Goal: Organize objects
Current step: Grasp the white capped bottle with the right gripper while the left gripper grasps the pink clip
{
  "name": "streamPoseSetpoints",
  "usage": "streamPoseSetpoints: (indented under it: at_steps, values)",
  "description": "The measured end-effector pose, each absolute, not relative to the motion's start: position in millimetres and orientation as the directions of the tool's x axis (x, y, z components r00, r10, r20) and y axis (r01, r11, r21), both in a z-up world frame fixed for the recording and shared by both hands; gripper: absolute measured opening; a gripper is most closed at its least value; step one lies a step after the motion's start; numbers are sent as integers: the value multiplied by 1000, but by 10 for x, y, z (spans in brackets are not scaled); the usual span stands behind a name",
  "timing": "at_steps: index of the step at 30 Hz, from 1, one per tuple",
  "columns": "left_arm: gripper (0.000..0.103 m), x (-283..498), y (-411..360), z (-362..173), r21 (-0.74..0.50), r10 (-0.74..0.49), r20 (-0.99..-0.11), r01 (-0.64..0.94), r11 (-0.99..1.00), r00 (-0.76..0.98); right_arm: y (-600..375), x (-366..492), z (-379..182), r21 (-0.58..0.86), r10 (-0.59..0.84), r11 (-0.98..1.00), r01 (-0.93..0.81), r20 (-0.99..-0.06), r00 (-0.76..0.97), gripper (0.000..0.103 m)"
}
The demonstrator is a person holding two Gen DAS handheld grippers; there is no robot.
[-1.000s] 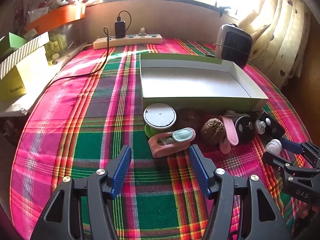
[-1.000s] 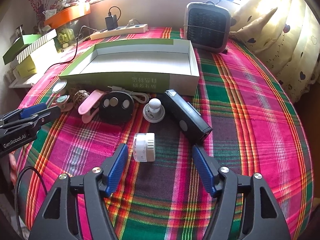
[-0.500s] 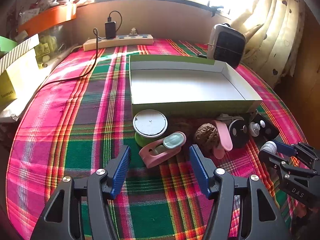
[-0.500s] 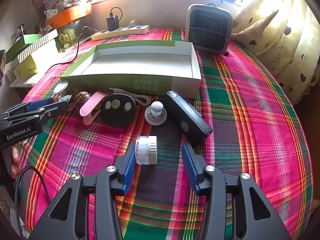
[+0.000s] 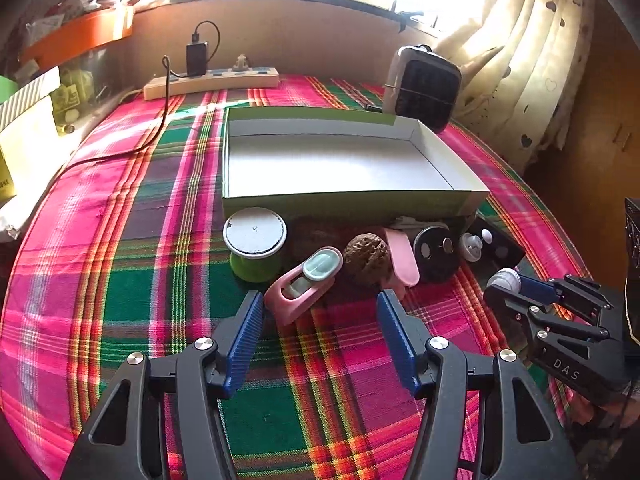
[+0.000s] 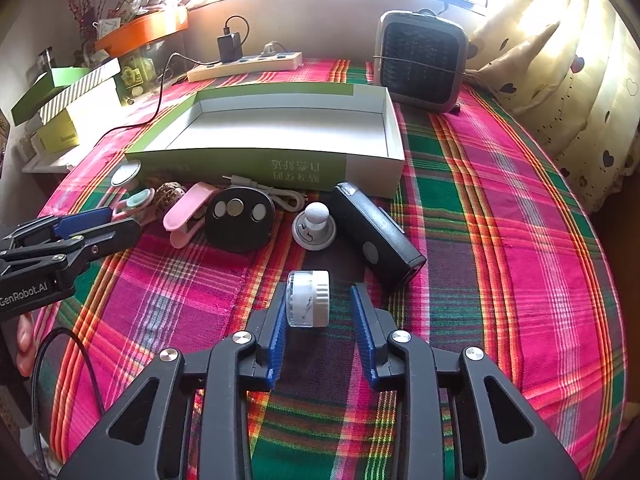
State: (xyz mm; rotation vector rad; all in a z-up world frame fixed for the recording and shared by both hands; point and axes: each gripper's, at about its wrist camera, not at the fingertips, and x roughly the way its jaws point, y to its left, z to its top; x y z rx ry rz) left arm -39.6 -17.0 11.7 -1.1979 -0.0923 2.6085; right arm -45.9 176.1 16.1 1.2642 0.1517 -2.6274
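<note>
Between my right gripper's [image 6: 320, 312] blue pads lies the small white jar [image 6: 309, 298], on its side on the plaid tablecloth [image 6: 500, 216], in front of the green box [image 6: 372, 168]. The jaws are closing: the left pad touches the jar's clear end, the right pad is just short of the ribbed cap. The risk I see is the round jar rolling or squirting forward toward the black remote [image 6: 376, 234] (it is caught off-centre, near the pad tips). My left gripper [image 5: 320, 320] hangs spread and empty just short of the pink clip [image 5: 300, 288]. A second ago the right jaws stood wide with the jar beyond the tips; the left view has crept closer to the clip.
</note>
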Motion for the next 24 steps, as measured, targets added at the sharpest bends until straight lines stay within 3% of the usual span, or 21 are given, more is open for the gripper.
streamPoseSetpoints:
  at_steps: [13, 20, 24]
  values:
    - [57, -550, -203, 82, -109, 250, -743, -257, -960, -621, 1764, -462, 161, 9, -160, -970, 245, -780, -605, 30]
    - [35, -493, -116, 86, -116, 289, -737, -307, -945, -611, 1769, -465, 160, 9, -160, -970, 245, -780, -605, 30]
    - [33, -527, -101, 74, -117, 285, -743, -302, -946, -606, 1767, -467, 163, 9, -160, -970, 245, -780, -606, 30]
